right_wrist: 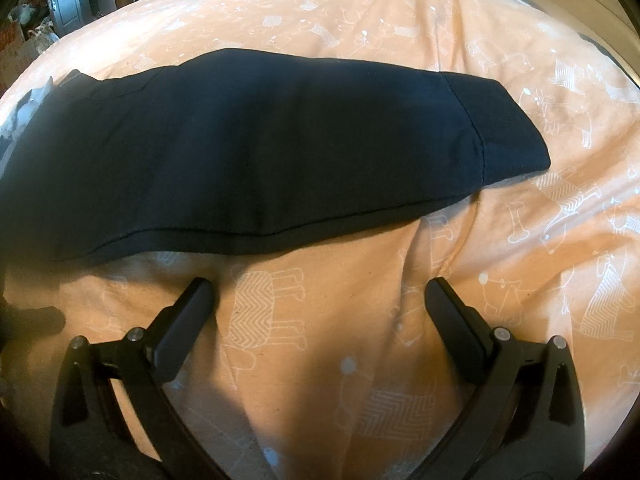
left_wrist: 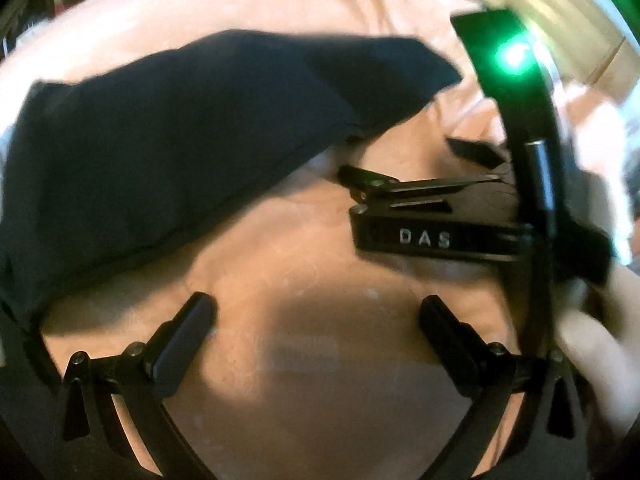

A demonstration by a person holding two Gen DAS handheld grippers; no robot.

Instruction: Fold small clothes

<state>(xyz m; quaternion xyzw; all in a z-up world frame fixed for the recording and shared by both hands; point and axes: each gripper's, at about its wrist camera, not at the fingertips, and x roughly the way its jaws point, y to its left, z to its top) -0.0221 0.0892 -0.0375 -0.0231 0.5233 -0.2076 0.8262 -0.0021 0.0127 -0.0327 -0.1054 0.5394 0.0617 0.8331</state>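
Garment [right_wrist: 256,152], navy, folded on peach sheet [right_wrist: 520,240]; left gripper [left_wrist: 318,320] and right gripper [right_wrist: 320,304] both spread.

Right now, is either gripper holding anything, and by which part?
Nothing is held. The left gripper and right gripper are both open over the sheet, clear of the dark garment.

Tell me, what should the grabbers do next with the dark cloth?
Probably move the open right gripper forward to the dark cloth's near edge. Both grippers are empty, and the cloth lies long and flat on the orange bedsheet.
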